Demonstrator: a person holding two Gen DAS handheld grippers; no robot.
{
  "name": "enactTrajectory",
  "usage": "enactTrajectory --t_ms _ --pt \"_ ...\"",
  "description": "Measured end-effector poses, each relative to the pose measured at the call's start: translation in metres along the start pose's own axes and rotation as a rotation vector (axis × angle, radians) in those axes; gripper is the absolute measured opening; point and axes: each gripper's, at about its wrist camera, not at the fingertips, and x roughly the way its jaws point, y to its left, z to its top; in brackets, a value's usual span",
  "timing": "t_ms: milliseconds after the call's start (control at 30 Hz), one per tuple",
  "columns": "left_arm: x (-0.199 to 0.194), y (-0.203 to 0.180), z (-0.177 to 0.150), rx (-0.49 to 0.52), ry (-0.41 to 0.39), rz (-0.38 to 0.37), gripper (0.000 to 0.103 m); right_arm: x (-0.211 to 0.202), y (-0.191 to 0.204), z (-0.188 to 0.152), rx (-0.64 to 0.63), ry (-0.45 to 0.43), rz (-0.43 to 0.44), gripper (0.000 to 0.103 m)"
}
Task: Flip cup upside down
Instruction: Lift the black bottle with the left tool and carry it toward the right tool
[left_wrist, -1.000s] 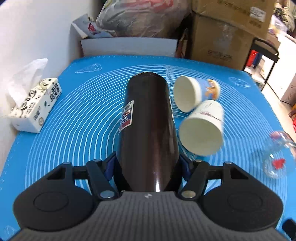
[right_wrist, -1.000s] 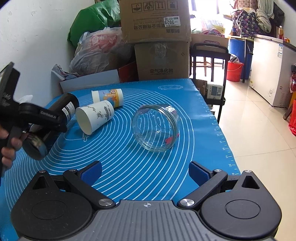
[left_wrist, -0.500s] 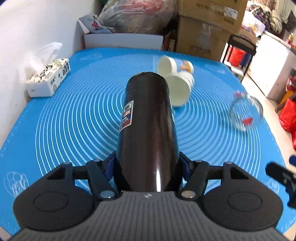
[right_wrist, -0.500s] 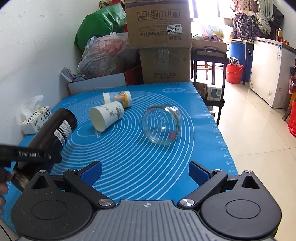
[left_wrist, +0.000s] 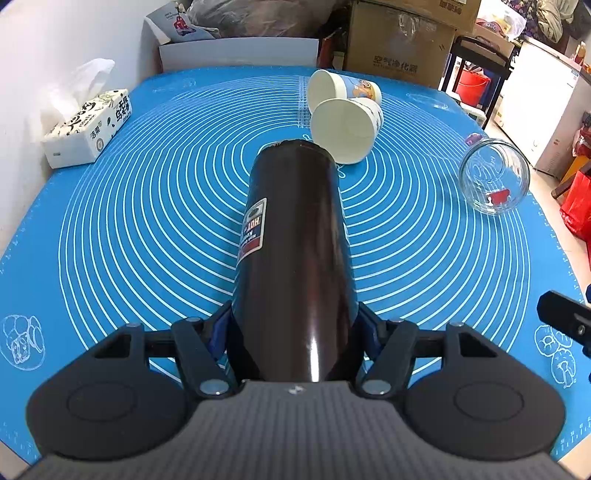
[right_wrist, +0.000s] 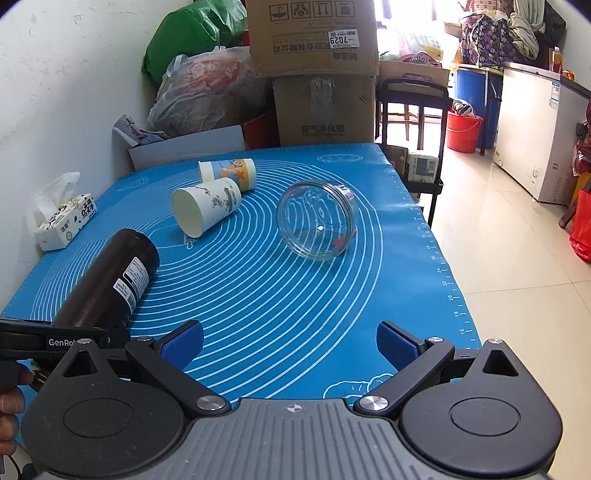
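My left gripper (left_wrist: 293, 325) is shut on a dark brown cylindrical cup (left_wrist: 293, 251) with a "HOT" label, held lengthwise along the fingers above the blue mat (left_wrist: 147, 221). The same cup shows in the right wrist view (right_wrist: 110, 280), tilted, at the near left. My right gripper (right_wrist: 290, 343) is open and empty above the mat's near edge. A clear glass cup (right_wrist: 317, 219) lies on its side mid-mat, also seen in the left wrist view (left_wrist: 493, 175). Two paper cups lie on their sides: a white one (right_wrist: 205, 210) and a colourful one (right_wrist: 231, 173) behind it.
A tissue box (left_wrist: 88, 127) sits at the mat's left edge by the white wall. Cardboard boxes (right_wrist: 321, 74) and bags (right_wrist: 207, 92) stand behind the table. The table's right edge drops to a tiled floor (right_wrist: 517, 258).
My left gripper has pulled back toward the near edge with the dark cup; the paper cups and glass now look farther away. My right gripper stays open.
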Motion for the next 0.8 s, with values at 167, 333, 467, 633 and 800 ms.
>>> enactTrajectory --t_ms 167,333,467,633,800 --pt "-0.007 0.001 0.001 -0.004 -0.026 0.008 0.071 -0.001 0.004 0.001 -0.007 0.005 0.004 0.102" --pt "-0.026 -0.001 0.007 0.026 -0.093 0.021 0.088 -0.005 0.009 0.003 -0.014 0.005 0.005 0.102" --pt "-0.034 0.003 0.01 0.02 -0.096 0.002 0.089 -0.01 0.014 0.005 -0.025 -0.001 0.009 0.102" --pt "-0.043 0.012 0.011 0.008 -0.102 -0.001 0.089 -0.017 0.024 0.01 -0.041 -0.014 0.018 0.103" --pt "-0.056 0.025 0.011 0.013 -0.122 0.009 0.089 -0.021 0.037 0.015 -0.064 -0.022 0.028 0.103"
